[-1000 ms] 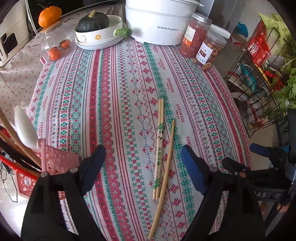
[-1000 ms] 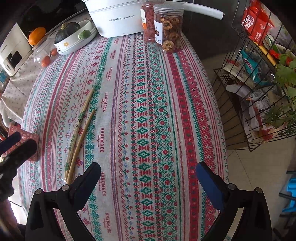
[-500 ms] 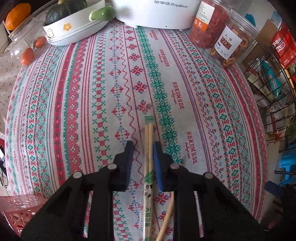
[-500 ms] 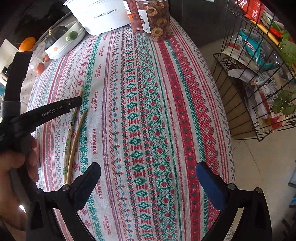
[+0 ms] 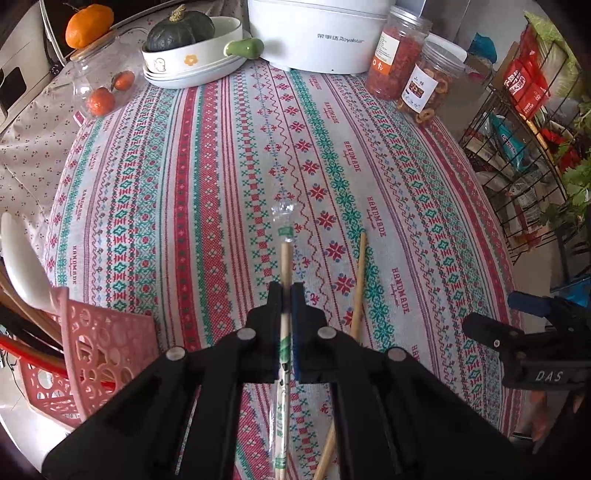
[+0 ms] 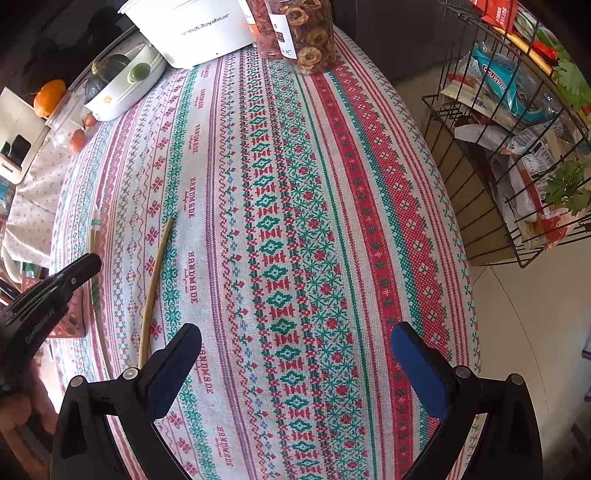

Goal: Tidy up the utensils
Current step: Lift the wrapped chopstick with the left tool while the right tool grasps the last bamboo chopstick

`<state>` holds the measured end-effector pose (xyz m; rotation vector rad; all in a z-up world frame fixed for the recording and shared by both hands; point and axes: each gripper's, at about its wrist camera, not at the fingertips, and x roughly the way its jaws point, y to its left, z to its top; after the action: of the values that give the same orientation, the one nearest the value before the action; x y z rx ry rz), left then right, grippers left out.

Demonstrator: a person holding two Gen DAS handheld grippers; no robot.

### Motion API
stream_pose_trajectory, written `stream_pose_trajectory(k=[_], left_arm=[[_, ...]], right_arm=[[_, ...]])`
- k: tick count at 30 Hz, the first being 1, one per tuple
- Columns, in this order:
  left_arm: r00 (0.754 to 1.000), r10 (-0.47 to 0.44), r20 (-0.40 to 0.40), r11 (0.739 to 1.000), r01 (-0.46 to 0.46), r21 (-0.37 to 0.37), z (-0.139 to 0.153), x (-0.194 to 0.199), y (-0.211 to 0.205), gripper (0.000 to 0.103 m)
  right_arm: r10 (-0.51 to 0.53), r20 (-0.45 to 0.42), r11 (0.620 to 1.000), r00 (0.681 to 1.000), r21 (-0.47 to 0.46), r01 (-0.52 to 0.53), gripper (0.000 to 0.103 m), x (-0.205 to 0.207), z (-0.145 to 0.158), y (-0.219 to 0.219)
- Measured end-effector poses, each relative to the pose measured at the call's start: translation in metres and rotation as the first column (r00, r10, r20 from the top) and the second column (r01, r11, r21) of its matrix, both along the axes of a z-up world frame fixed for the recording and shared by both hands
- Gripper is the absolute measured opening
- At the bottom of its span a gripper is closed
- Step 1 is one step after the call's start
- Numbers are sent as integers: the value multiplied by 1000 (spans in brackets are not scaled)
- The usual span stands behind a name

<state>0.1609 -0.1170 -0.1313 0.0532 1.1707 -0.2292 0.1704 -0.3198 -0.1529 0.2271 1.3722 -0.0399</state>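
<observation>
Two grippers over one tabletop (image 6: 295,221), covered in a striped cross-stitch cloth of red, green and white, lettered "HANDMADE".

Left gripper (image 5: 285,291): fingers just closed, clamped on the wrapped chopsticks (image 5: 285,258), a pair in a clear sleeve with green print, whose bare wooden ends project beyond the fingers.

Loose chopstick (image 5: 357,288): bare wood, flat on the cloth just right of the held pair, not touching the fingers.

Right gripper (image 6: 295,365): fingers spread wide, nothing between them, above bare cloth near the table's right edge.

Far edge of tabletop: white Royalstar cooker (image 5: 317,33); two clear jars of dried fruit (image 5: 424,85); stacked white dishes holding a dark green squash (image 5: 179,27); glass jar containing small oranges (image 5: 99,85), another orange on its lid.

Right of table: black wire rack (image 6: 517,147) stocked with packets and leafy greens, standing on a pale floor.

Left wrist view only: pink perforated utensil basket (image 5: 99,354) at the near left, holding a white spoon (image 5: 22,258) and dark and red handles.

Right wrist view only: the person's hand (image 6: 18,417) on the left gripper's handle.
</observation>
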Motion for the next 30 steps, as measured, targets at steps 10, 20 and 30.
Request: stream_pose_trajectory(k=[10, 20, 30], left_arm=[[988, -77, 137, 992, 90, -86, 37, -33, 29, 5], [960, -75, 270, 974, 129, -187, 67, -66, 69, 5], [946, -20, 323, 958, 110, -265, 88, -78, 109, 5]], right_arm=[[52, -5, 999, 999, -1, -52, 103, 8, -4, 26], [97, 49, 990, 994, 98, -102, 94, 29, -6, 56], [154, 48, 988, 987, 21, -155, 46, 57, -22, 119]])
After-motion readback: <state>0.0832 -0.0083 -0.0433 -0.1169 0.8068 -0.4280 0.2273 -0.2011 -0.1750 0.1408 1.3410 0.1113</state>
